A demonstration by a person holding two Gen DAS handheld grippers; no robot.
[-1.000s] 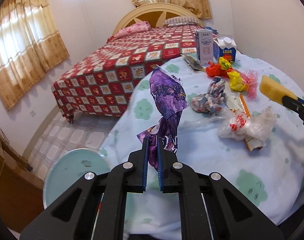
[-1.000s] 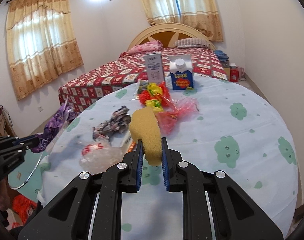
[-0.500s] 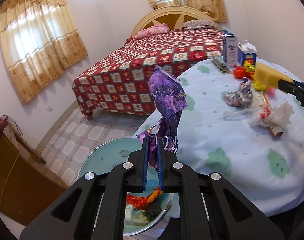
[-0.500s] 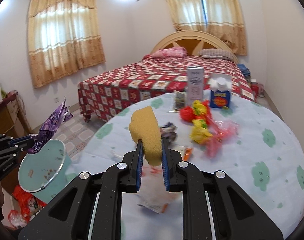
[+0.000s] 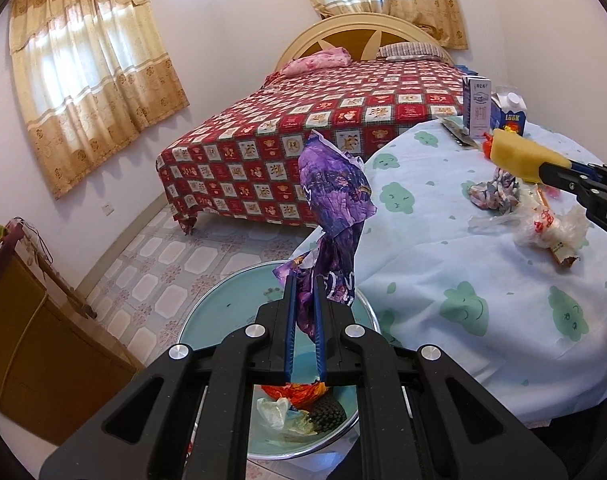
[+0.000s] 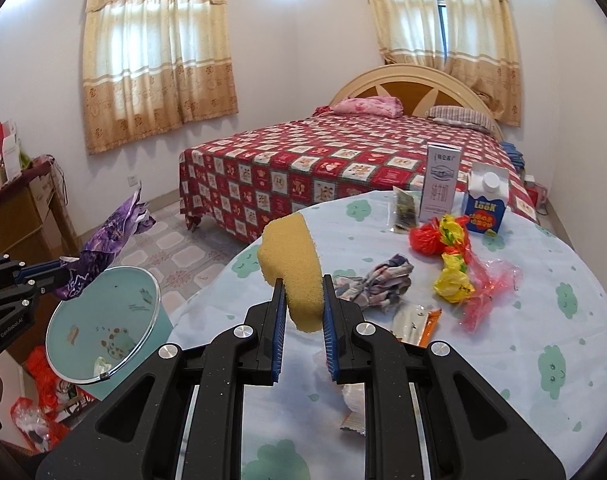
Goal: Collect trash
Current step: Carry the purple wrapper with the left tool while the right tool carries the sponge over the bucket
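Observation:
My left gripper (image 5: 303, 292) is shut on a crumpled purple wrapper (image 5: 335, 204) and holds it over the open teal trash bin (image 5: 223, 312), which has trash inside. In the right wrist view the left gripper (image 6: 61, 270) with the wrapper (image 6: 107, 240) hangs above the bin (image 6: 103, 320). My right gripper (image 6: 303, 300) is shut on a yellow sponge (image 6: 293, 268) above the table's left edge; the sponge also shows in the left wrist view (image 5: 515, 154).
The round table (image 6: 503, 360) has a light blue cloth with wrappers, a crumpled cloth (image 6: 383, 280), red and yellow bags (image 6: 451, 252) and two cartons (image 6: 483, 208). A bed (image 6: 343, 168) stands behind. A wooden cabinet (image 5: 31, 340) stands left of the bin.
Both grippers have moved left, away from the table's middle. The left gripper with the purple wrapper now hangs over the bin. The right gripper with the sponge has reached the table's left edge.

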